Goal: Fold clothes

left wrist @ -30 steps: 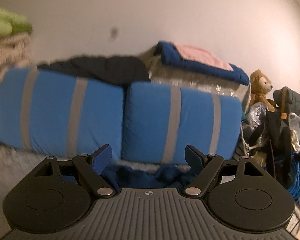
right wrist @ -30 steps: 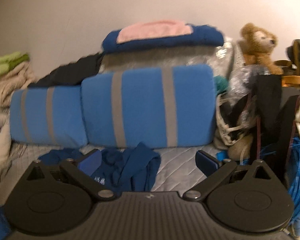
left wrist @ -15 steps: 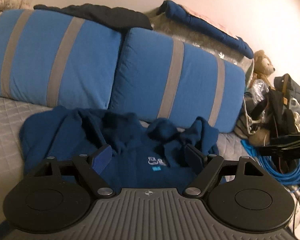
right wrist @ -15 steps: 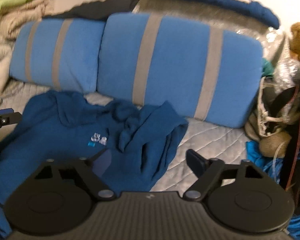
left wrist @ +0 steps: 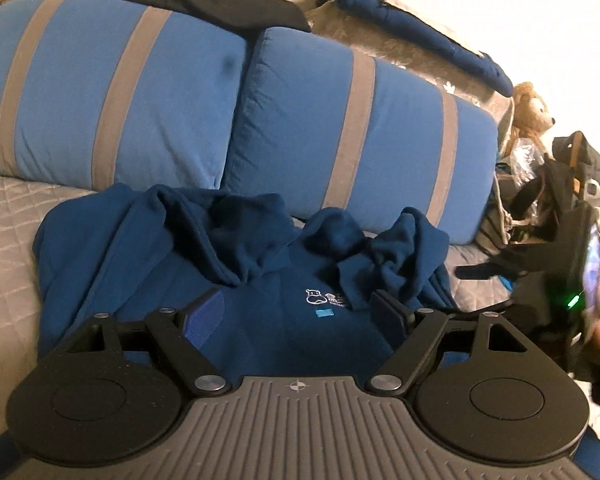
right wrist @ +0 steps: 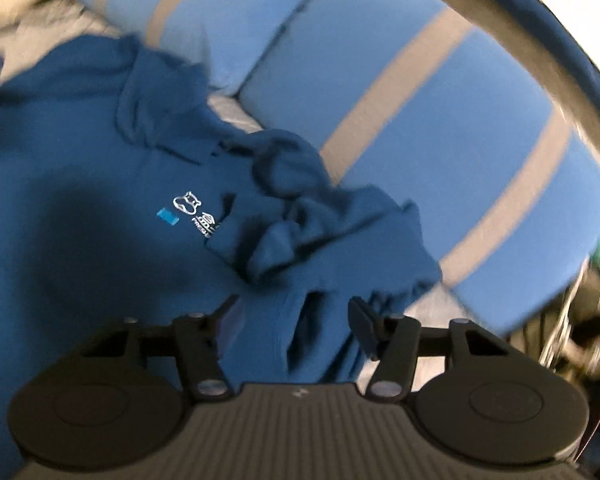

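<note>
A dark blue hoodie (left wrist: 260, 280) with a small white chest logo lies crumpled on the grey quilted bed (left wrist: 4, 216), hood and sleeves bunched toward the pillows. It also shows in the right wrist view (right wrist: 100, 200). My left gripper (left wrist: 298, 312) is open and empty, low over the hoodie's chest. My right gripper (right wrist: 296, 316) is open and empty, just above the bunched right sleeve (right wrist: 284, 248). The right gripper also shows at the right edge of the left wrist view (left wrist: 540, 280).
Two blue pillows with grey stripes (left wrist: 340, 128) stand behind the hoodie. Folded dark clothes (left wrist: 420, 36) lie on top behind them. A teddy bear (left wrist: 530, 108), bags and blue cable (left wrist: 560, 184) crowd the right side.
Both grippers have tilted down and come closer to the hoodie. The right gripper has swung left over the bunched sleeve; its view is motion-blurred.
</note>
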Available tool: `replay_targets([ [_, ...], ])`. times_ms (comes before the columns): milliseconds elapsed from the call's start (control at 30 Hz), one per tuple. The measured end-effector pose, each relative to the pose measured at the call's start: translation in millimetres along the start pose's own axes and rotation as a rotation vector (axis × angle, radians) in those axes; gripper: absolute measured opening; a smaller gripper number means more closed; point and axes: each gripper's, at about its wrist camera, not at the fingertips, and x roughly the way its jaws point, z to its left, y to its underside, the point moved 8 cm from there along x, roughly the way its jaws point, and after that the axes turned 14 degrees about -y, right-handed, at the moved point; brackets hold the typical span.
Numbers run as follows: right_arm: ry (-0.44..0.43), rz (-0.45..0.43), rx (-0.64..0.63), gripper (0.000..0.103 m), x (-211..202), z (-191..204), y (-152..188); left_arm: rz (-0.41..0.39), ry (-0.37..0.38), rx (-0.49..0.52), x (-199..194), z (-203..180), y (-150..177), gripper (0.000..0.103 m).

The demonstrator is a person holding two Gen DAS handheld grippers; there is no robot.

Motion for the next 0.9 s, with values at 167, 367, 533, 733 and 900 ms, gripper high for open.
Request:
replay_targets([
  [167,0.056,0.012,-0.196,0.068,30.0,22.9,-11.6,0.015,-0.017,0.001,5.6,1.2,2.6,0.08],
  [367,0.117,0.096,-0.371,0.042,71.6,33.7,-5.3,0.021,-0.013,0.007,7.4,0.6,3.8,0.08],
  [533,0.062,0.084,-0.27,0.009,67.8,19.4,-8.8,0.028,-0.015,0.006,9.6,1.5,4.6,0.08],
  [733,-0.06,-0.071,0.084,0.008,-2.3,-36.0,-42.2,0.027,-0.016,-0.001,9.0,2.0,4.7,0.08],
  [900,-0.197,-0.178,0.223,0.008,-64.6,-79.4,-47.5,0.03,-0.019,-0.002,9.5,2.9,4.9,0.08],
])
